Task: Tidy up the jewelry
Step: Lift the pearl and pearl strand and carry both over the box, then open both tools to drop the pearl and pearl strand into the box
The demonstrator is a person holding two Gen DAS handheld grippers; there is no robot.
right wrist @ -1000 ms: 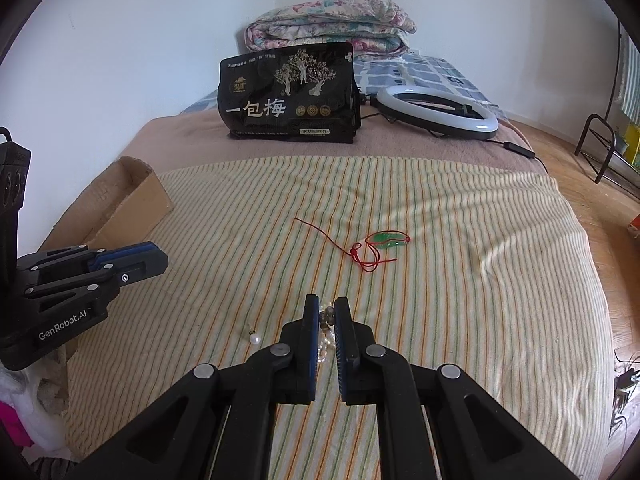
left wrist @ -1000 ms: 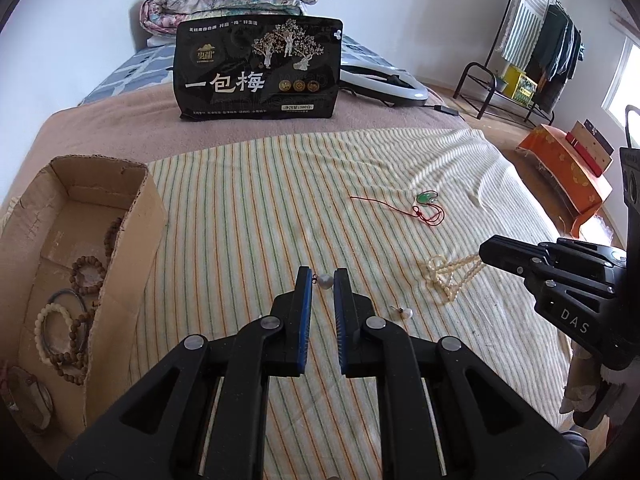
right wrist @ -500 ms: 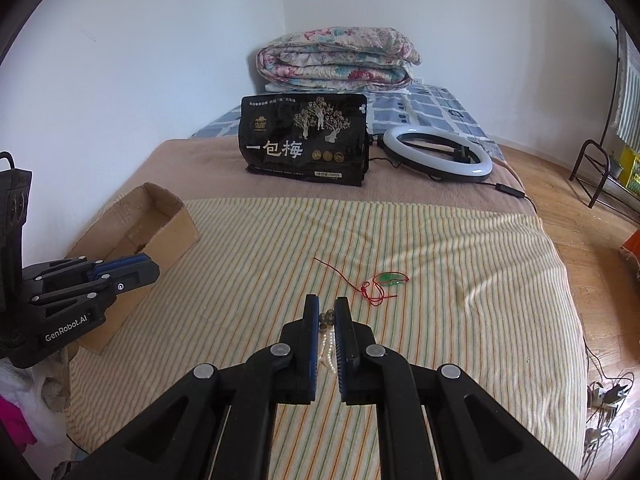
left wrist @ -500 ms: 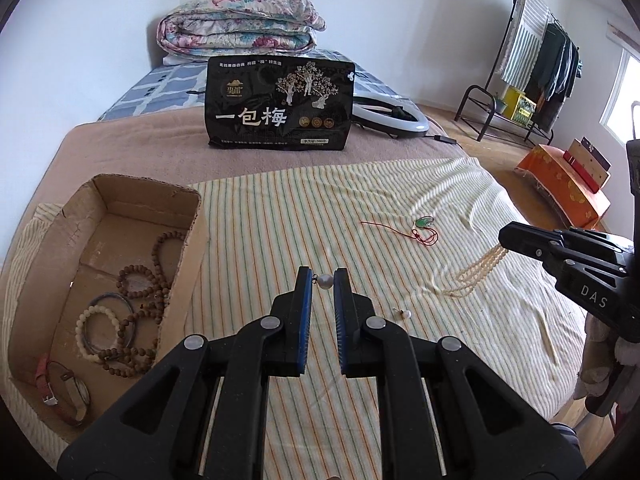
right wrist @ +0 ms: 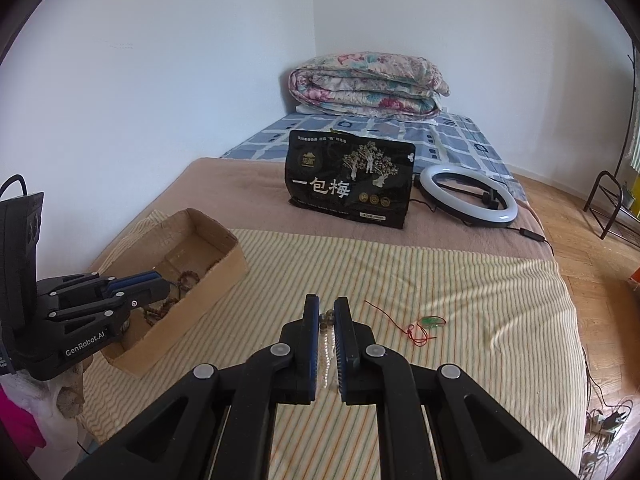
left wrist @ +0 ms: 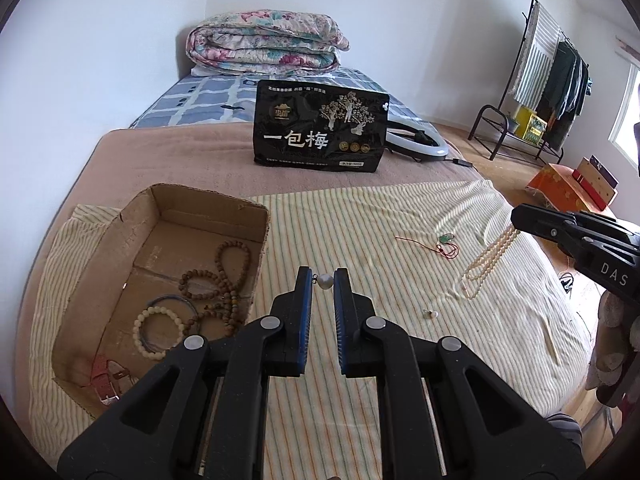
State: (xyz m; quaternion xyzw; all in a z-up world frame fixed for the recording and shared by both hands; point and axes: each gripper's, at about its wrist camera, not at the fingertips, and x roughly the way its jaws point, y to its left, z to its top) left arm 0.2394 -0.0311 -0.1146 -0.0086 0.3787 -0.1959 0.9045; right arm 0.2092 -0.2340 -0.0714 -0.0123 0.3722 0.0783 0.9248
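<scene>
My left gripper (left wrist: pixel 323 276) is shut on a pearl earring (left wrist: pixel 325 281), held above the striped cloth just right of the cardboard box (left wrist: pixel 256 211). The box holds bead bracelets (left wrist: pixel 216 280), a white bead bracelet (left wrist: pixel 154 332) and a red watch (left wrist: pixel 106 376). My right gripper (right wrist: pixel 327 309) is shut on a pearl necklace (left wrist: pixel 486 262), which hangs from its tips down to the bed. A second pearl earring (left wrist: pixel 432 313) and a green pendant on red cord (left wrist: pixel 445 238) lie on the cloth. The pendant also shows in the right wrist view (right wrist: pixel 430 322).
A black snack bag (left wrist: pixel 320 136) stands behind the striped cloth, with a ring light (right wrist: pixel 468 196) beside it and a folded quilt (left wrist: pixel 264 44) at the bed's head. A clothes rack (left wrist: pixel 548 80) and an orange box (left wrist: pixel 568 188) stand on the floor to the right.
Both grippers have risen from the cloth. The left lifted the pearl earring and shifted toward the box. The right lifted the pearl necklace, which now hangs stretched out.
</scene>
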